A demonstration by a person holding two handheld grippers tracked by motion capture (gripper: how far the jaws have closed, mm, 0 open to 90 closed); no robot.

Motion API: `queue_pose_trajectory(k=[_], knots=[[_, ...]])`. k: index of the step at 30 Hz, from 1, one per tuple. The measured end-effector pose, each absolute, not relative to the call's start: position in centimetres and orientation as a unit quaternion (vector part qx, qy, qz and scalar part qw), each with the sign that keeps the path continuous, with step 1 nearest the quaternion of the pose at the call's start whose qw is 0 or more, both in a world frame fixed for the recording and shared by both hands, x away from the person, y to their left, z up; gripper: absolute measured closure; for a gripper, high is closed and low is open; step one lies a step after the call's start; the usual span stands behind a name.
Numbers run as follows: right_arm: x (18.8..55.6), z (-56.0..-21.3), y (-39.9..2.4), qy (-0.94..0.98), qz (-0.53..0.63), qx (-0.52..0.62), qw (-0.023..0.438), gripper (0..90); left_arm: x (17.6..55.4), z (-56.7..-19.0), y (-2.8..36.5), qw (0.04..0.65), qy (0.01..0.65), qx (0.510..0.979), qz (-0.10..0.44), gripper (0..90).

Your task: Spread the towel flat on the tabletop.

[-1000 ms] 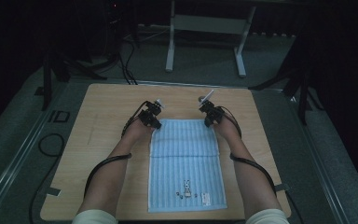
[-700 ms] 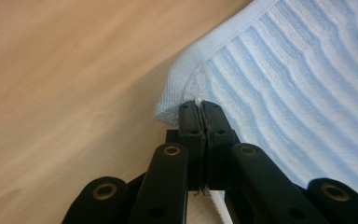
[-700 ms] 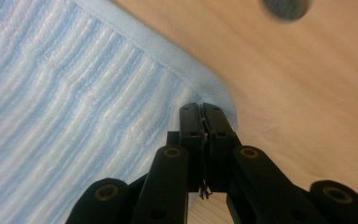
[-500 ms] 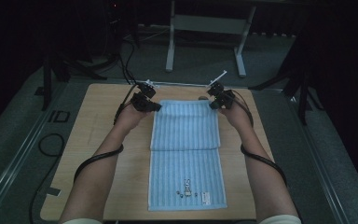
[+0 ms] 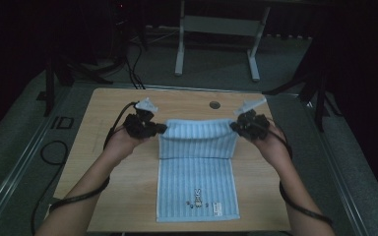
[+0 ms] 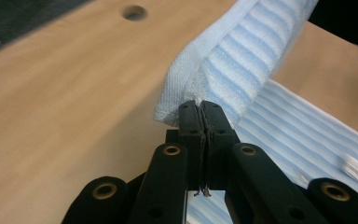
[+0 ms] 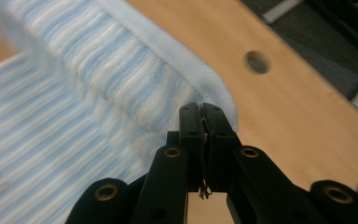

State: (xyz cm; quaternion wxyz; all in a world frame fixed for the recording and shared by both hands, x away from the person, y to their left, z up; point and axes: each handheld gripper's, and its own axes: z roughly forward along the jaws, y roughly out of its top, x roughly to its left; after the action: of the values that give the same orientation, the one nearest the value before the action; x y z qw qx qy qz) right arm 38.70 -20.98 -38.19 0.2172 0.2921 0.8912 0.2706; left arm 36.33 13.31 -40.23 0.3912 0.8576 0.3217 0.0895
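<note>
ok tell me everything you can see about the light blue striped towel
The light blue striped terry towel has a plain woven hem and small dark marks with a label near its front edge. Its near part lies flat on the wooden table; its far end is lifted, sagging between the left gripper and right gripper, each shut on a far corner.

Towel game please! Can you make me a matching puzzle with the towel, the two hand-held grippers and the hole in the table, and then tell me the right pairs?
Things:
1. towel
2. left hand-held gripper
3. right hand-held gripper
4. round hole

Descriptions:
A. in the bare wood beyond the towel
B. pinching the far corner at the high view's right
C. light blue with stripes, far end lifted off the table
D. pinching the far corner at the high view's left

Pairs: 1-C, 2-D, 3-B, 4-A
</note>
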Motion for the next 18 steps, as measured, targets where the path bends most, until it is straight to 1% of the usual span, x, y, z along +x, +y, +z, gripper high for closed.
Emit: queue_pose_trajectory(k=[1,2,3,4,5,6,7,8,9,11,14,15,17,18], knots=[[36.3,-39.2,-21.2,0.897,0.269,0.278,0.215,87.8,34.1,-41.3,13.2,0.387,0.309,0.864,0.088,87.6],[35.2,-39.9,-21.4,0.900,0.268,0.269,0.211,87.8,33.2,-42.1,13.0,0.381,0.305,0.870,0.074,87.6],[34.2,-40.6,-21.5,0.901,0.271,0.269,0.204,87.8,32.3,-43.0,12.8,0.374,0.303,0.873,0.073,87.6],[33.3,-41.4,-21.5,0.904,0.270,0.266,0.197,87.8,32.3,-43.0,12.8,0.374,0.303,0.873,0.073,87.5],[33.3,-41.4,-21.5,0.904,0.270,0.266,0.197,87.8,31.6,-44.0,12.7,0.375,0.302,0.874,0.058,87.5],[32.4,-42.3,-21.6,0.908,0.267,0.260,0.192,87.8,31.0,-45.2,12.4,0.373,0.304,0.876,0.036,87.5],[30.9,-44.2,-21.7,0.912,0.263,0.261,0.174,87.8,30.3,-46.4,12.1,0.366,0.306,0.878,0.032,87.5],[30.2,-45.2,-21.7,0.916,0.259,0.258,0.166,87.8,29.5,-48.4,11.5,0.344,0.300,0.890,0.017,87.5],[29.7,-46.0,-21.8,0.918,0.255,0.259,0.158,87.8,29.2,-49.1,11.4,0.342,0.303,0.889,0.017,87.5],[29.2,-47.5,-21.9,0.922,0.249,0.262,0.142,87.8,29.0,-50.3,11.2,0.335,0.303,0.892,0.000,87.5],[29.6,-49.2,-22.2,0.922,0.241,0.277,0.123,87.8,29.2,-51.0,11.3,0.327,0.311,0.892,0.003,87.5],[29.9,-49.5,-22.3,0.921,0.238,0.283,0.120,87.8,29.3,-50.9,11.4,0.329,0.316,0.890,0.015,87.5],[30.2,-49.5,-22.4,0.921,0.238,0.284,0.116,87.8,29.5,-50.7,11.7,0.336,0.321,0.885,0.008,87.5],[30.2,-48.9,-22.5,0.918,0.241,0.288,0.124,87.8,29.1,-49.4,12.3,0.361,0.318,0.877,0.022,87.4]])
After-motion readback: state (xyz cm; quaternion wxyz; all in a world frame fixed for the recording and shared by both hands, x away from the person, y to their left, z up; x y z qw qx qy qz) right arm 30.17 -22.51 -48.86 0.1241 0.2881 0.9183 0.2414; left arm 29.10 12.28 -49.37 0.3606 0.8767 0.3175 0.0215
